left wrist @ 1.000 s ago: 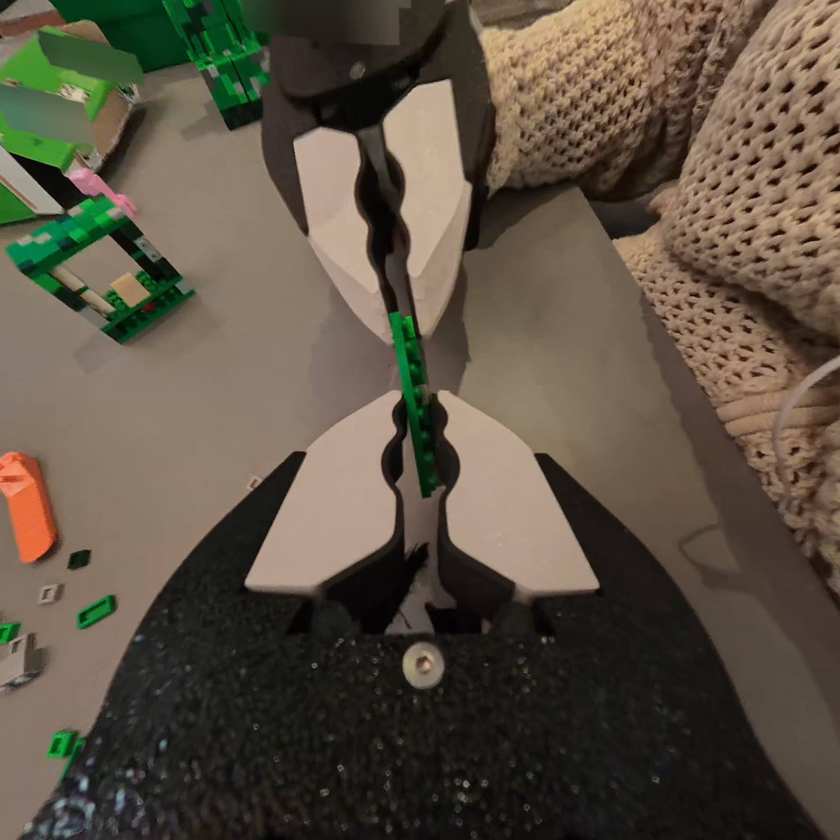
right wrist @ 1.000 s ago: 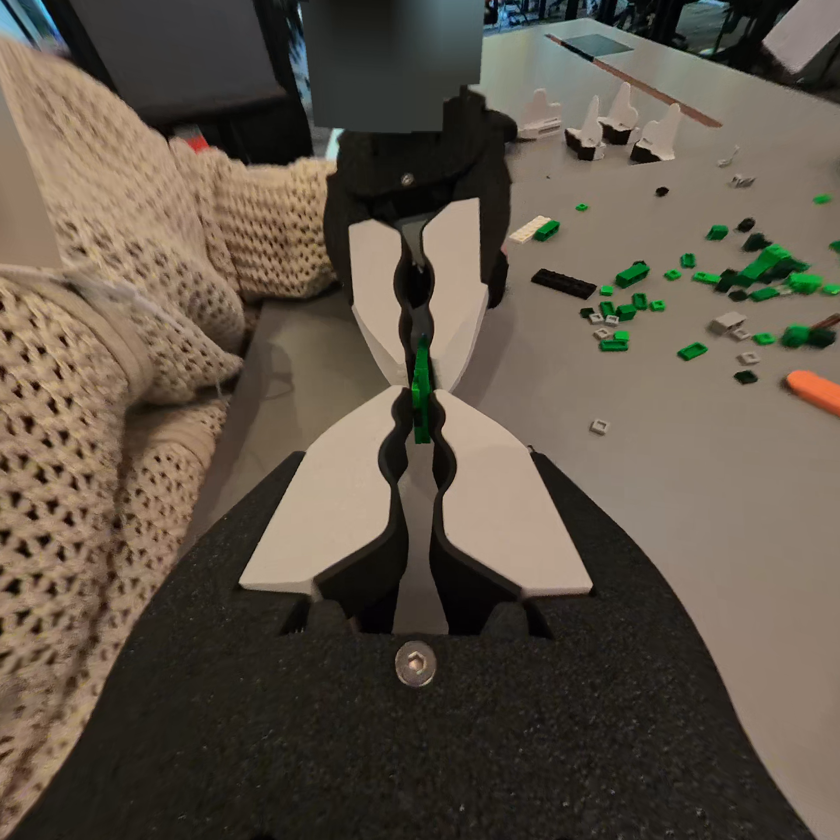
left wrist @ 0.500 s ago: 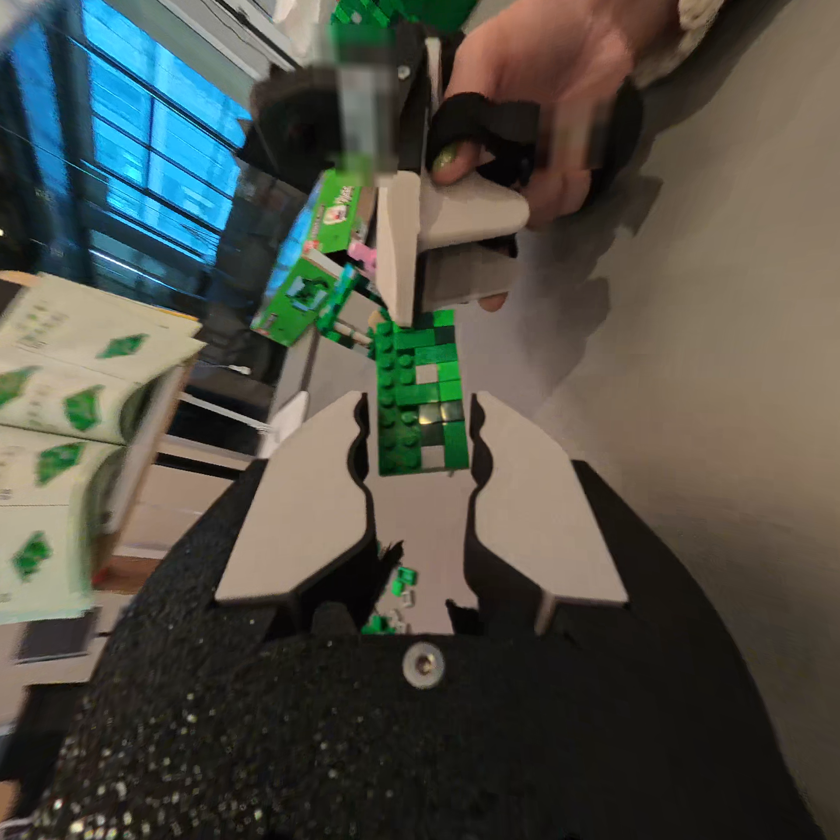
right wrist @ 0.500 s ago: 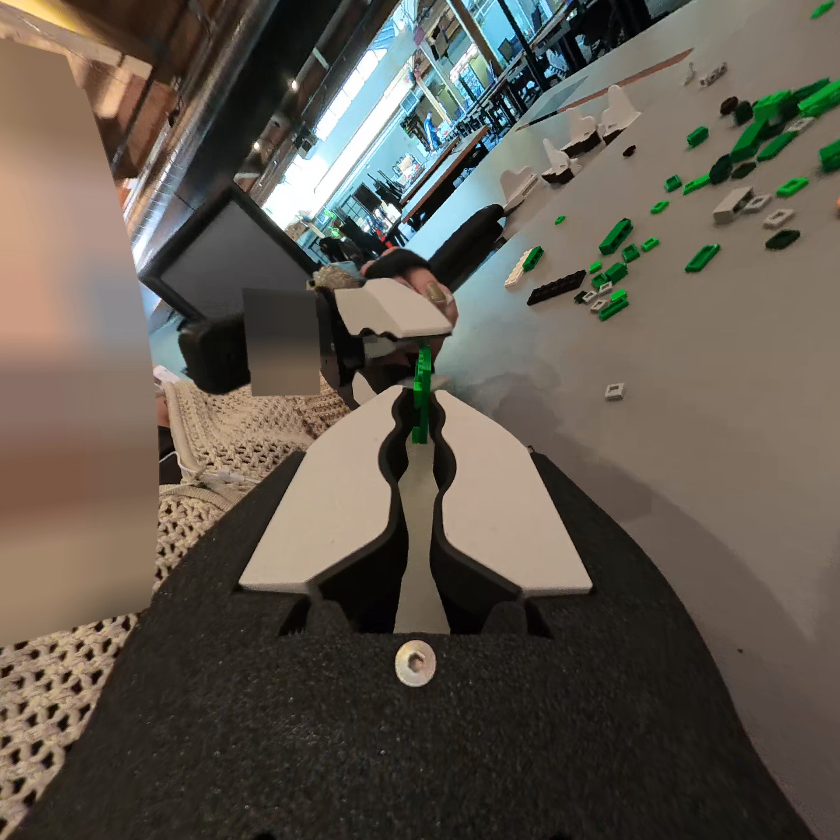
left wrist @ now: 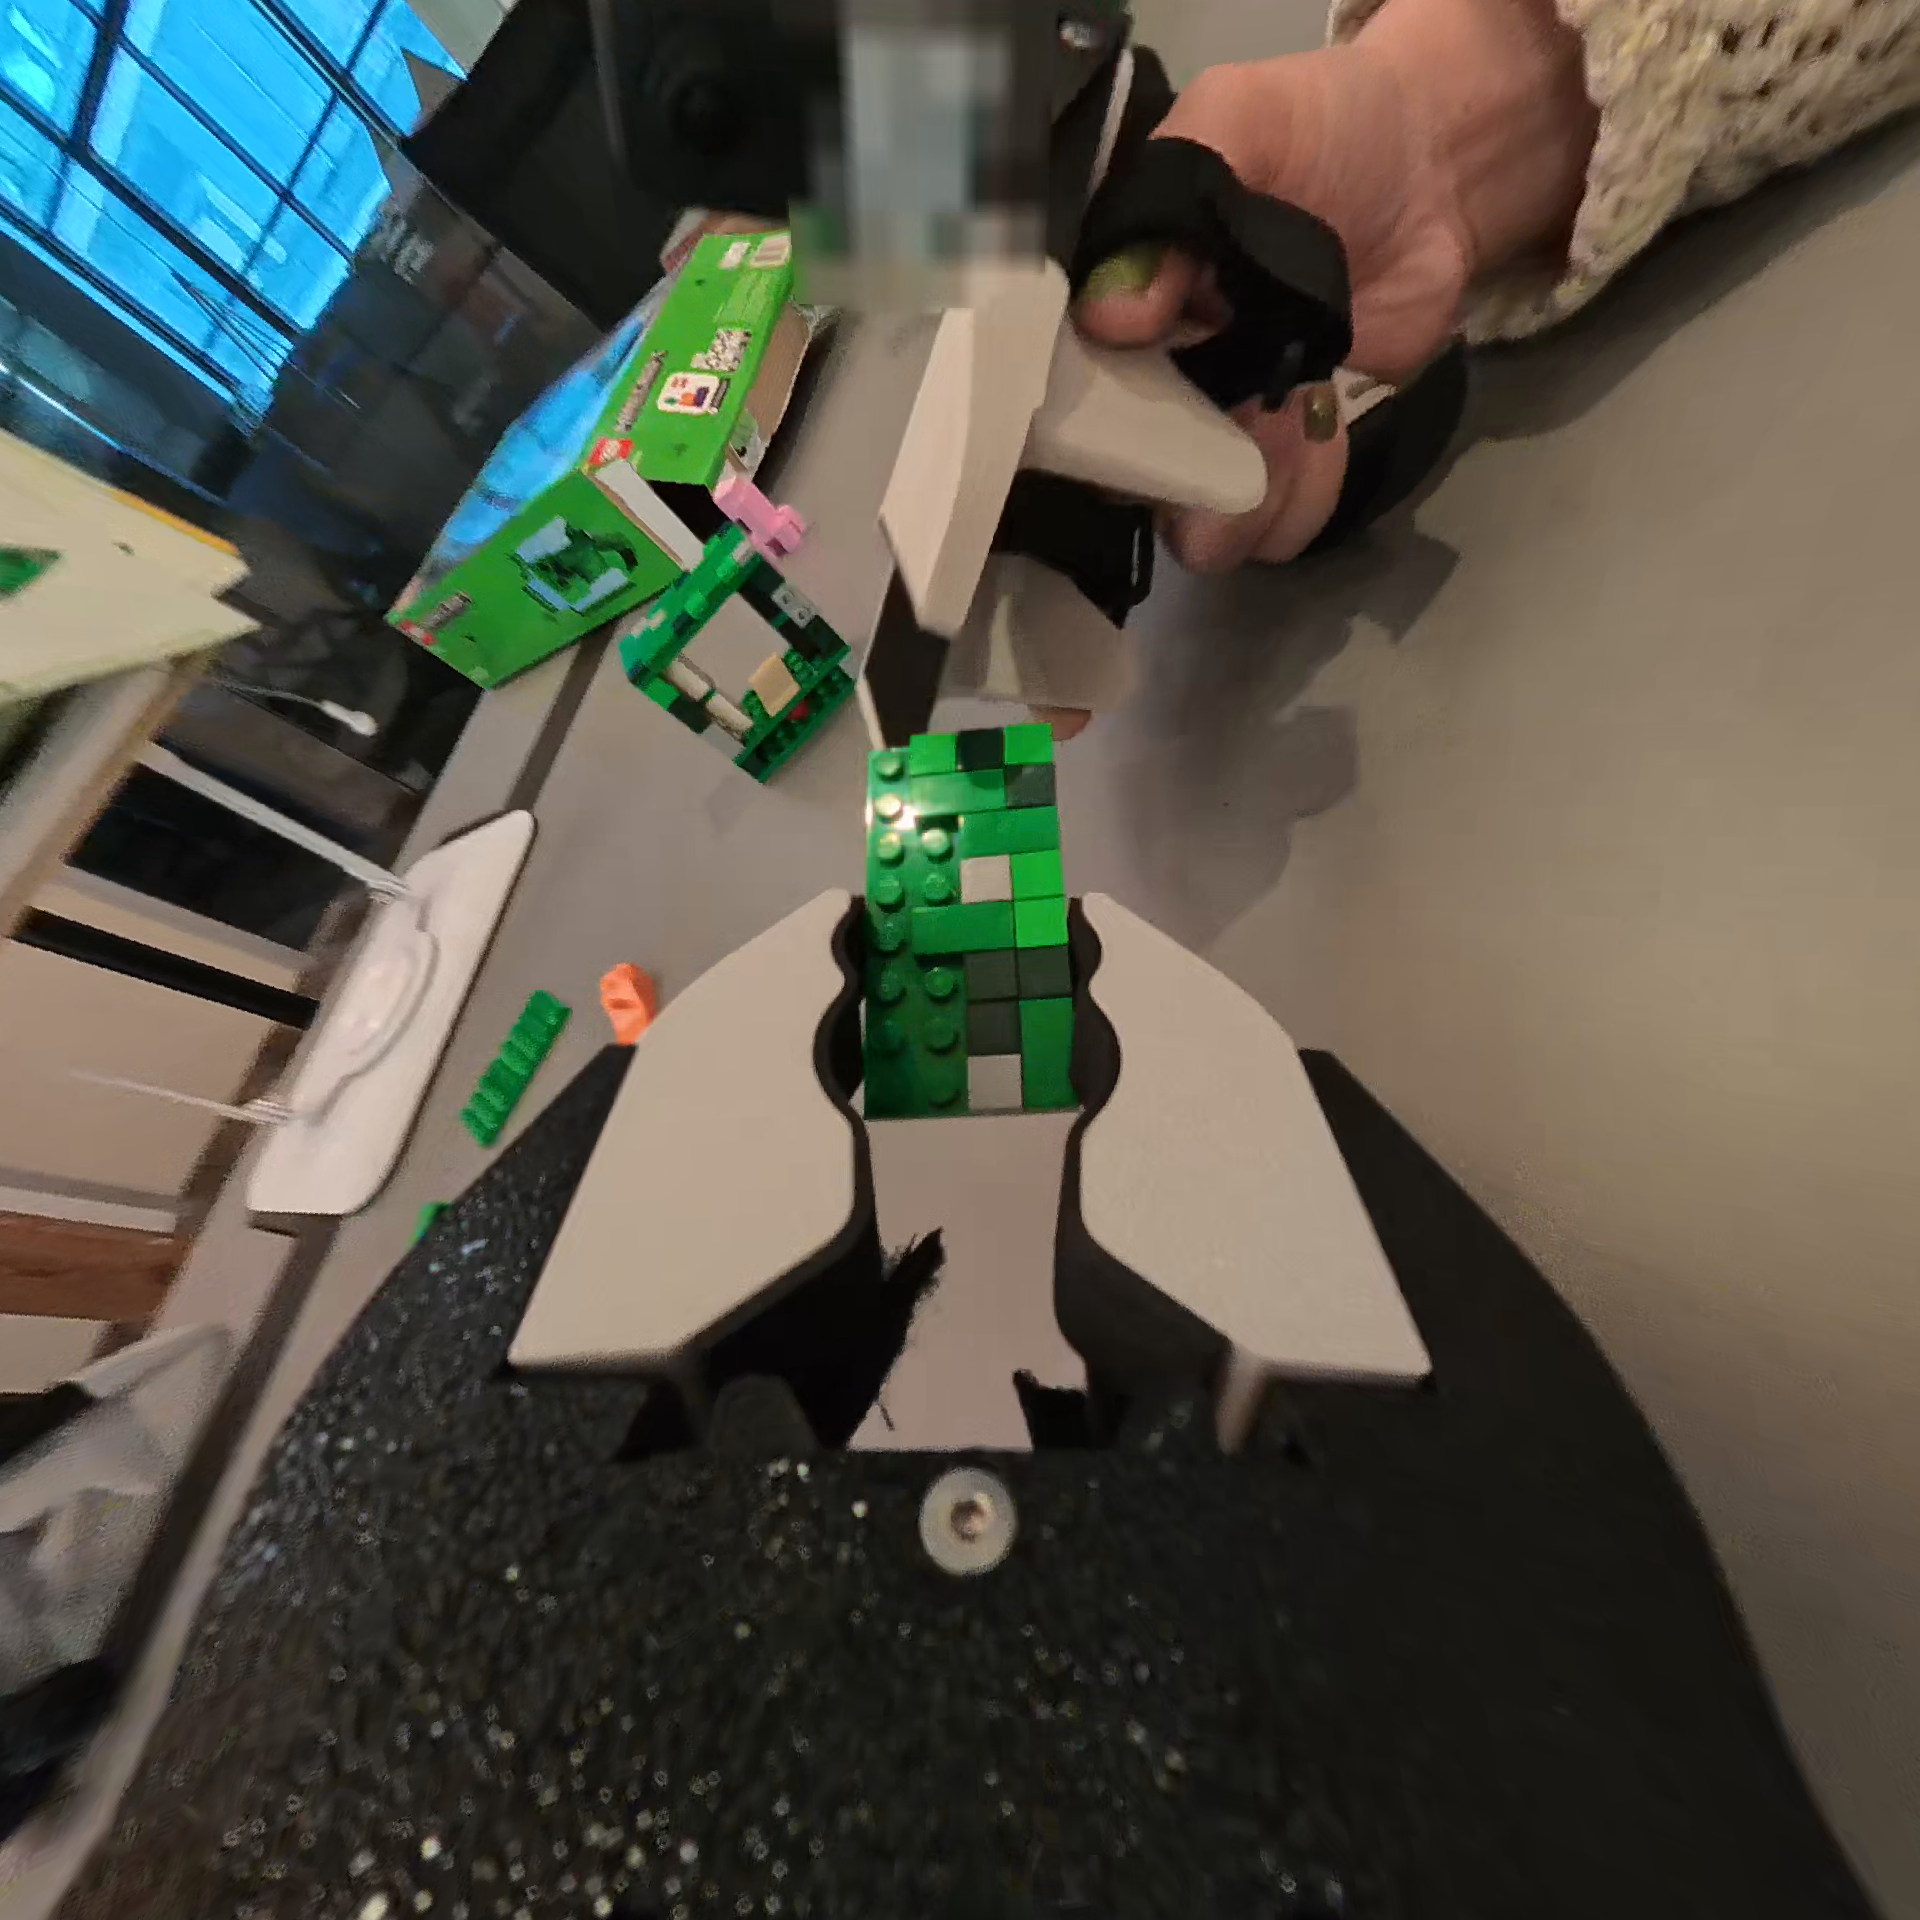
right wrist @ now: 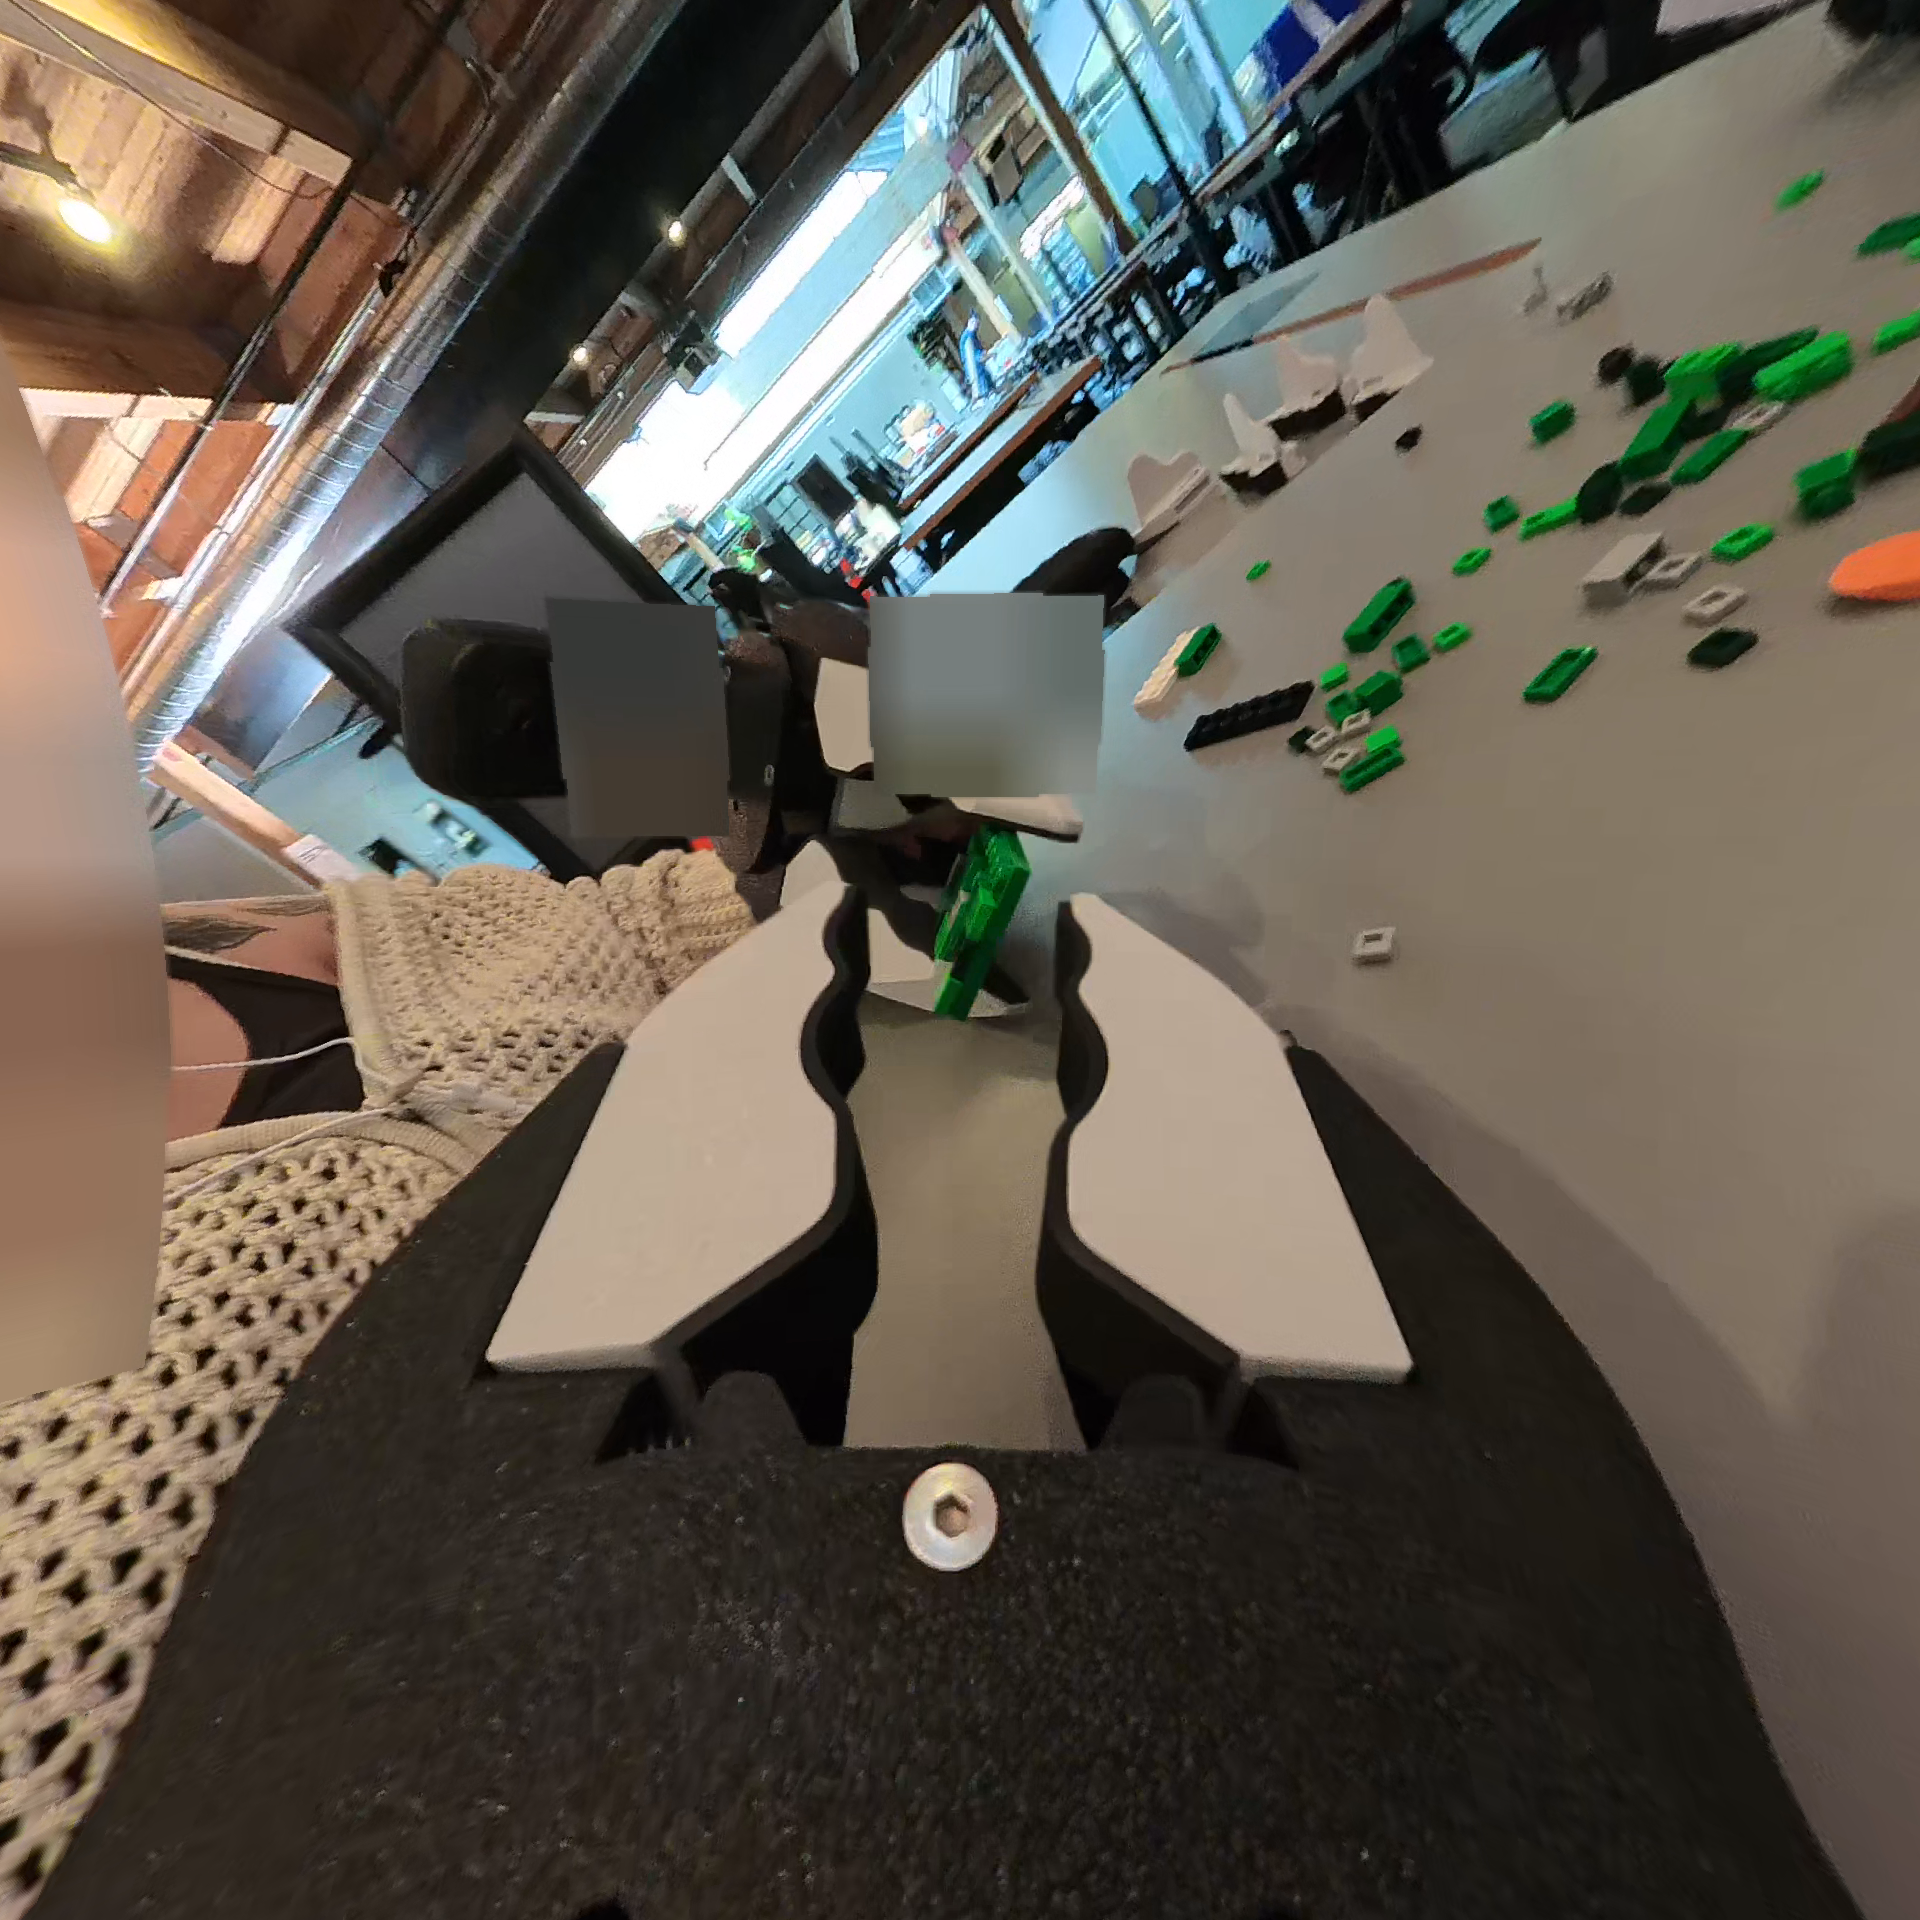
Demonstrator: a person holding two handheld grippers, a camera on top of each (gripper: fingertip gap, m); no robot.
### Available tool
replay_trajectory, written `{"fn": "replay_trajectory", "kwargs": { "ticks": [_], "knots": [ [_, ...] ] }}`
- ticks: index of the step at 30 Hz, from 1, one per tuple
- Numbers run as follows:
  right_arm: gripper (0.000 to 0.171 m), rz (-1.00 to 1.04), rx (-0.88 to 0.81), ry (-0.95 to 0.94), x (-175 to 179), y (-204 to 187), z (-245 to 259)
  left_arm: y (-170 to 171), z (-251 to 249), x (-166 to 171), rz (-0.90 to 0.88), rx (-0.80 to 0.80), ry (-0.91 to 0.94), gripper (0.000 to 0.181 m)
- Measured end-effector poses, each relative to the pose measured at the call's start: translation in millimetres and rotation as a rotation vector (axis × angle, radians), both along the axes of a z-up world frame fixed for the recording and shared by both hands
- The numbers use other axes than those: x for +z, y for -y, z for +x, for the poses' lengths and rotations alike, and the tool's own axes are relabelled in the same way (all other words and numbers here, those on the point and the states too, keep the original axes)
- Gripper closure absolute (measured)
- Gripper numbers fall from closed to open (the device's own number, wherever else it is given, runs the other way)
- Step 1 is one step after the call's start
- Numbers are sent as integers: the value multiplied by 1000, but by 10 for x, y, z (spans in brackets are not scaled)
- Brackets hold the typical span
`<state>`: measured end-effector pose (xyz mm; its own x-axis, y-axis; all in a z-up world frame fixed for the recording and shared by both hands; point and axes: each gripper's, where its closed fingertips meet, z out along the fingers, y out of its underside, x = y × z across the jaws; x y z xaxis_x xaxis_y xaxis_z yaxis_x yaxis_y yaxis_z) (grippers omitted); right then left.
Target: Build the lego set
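Far left along the grey table (left wrist: 1558, 831): green set box (left wrist: 613, 457), then a half-built green frame (left wrist: 743, 665); loose green pieces (right wrist: 1371, 623) scattered beyond. Centre: green tiled plate (left wrist: 971, 935) off the table, pinched by its two long edges in the left gripper (left wrist: 971, 925). Right gripper (right wrist: 956, 925) spread wide, empty, just clear of the plate's far end. Step in hand, seemingly a handover with tiling unfinished. Next: fetch a loose tile, align over bare studs, press squarely.

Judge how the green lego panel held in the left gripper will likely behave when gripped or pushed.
The green lego panel probably stays stiff, being layered plates. Its glossy tiles look slippery, and a hard push may pop some loose. The left gripper clamps only its edges.
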<state>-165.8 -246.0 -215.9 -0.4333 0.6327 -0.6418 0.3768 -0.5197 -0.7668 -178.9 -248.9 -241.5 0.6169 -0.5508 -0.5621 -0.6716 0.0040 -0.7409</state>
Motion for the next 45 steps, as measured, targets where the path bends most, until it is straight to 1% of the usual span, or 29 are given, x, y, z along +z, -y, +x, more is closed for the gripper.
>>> {"fn": "replay_trajectory", "kwargs": {
  "ticks": [2,4,7,9,12,17,21,26,31,35,39,45],
  "knots": [
    [133,38,-46,-44,33,-80,1,-8,-21,-14,-46,0,66,145],
    [132,71,-105,-121,117,-154,3,-18,-59,-8,-75,7,128,145],
    [138,167,-217,-227,196,-249,-4,-29,-105,58,-83,12,221,145],
    [141,229,-270,-253,179,-296,-13,-49,-143,74,-93,28,273,145],
    [144,239,-336,-283,220,-403,-17,-70,-196,103,-105,55,330,145],
    [148,182,-412,-308,284,-590,43,-123,-253,166,-117,95,420,145],
    [149,196,-479,-324,309,-694,74,-119,-295,131,-120,111,393,145],
    [153,330,-567,-357,348,-757,104,-95,-341,138,-104,123,359,145],
    [157,484,-602,-375,340,-719,90,-115,-379,72,-104,137,335,145],
    [159,560,-587,-378,308,-645,54,-133,-395,-7,-132,140,340,145],
    [160,582,-588,-382,304,-628,43,-141,-397,-52,-138,144,317,145],
    [161,555,-600,-379,312,-660,51,-135,-381,-96,-155,139,284,145]
  ]
}}
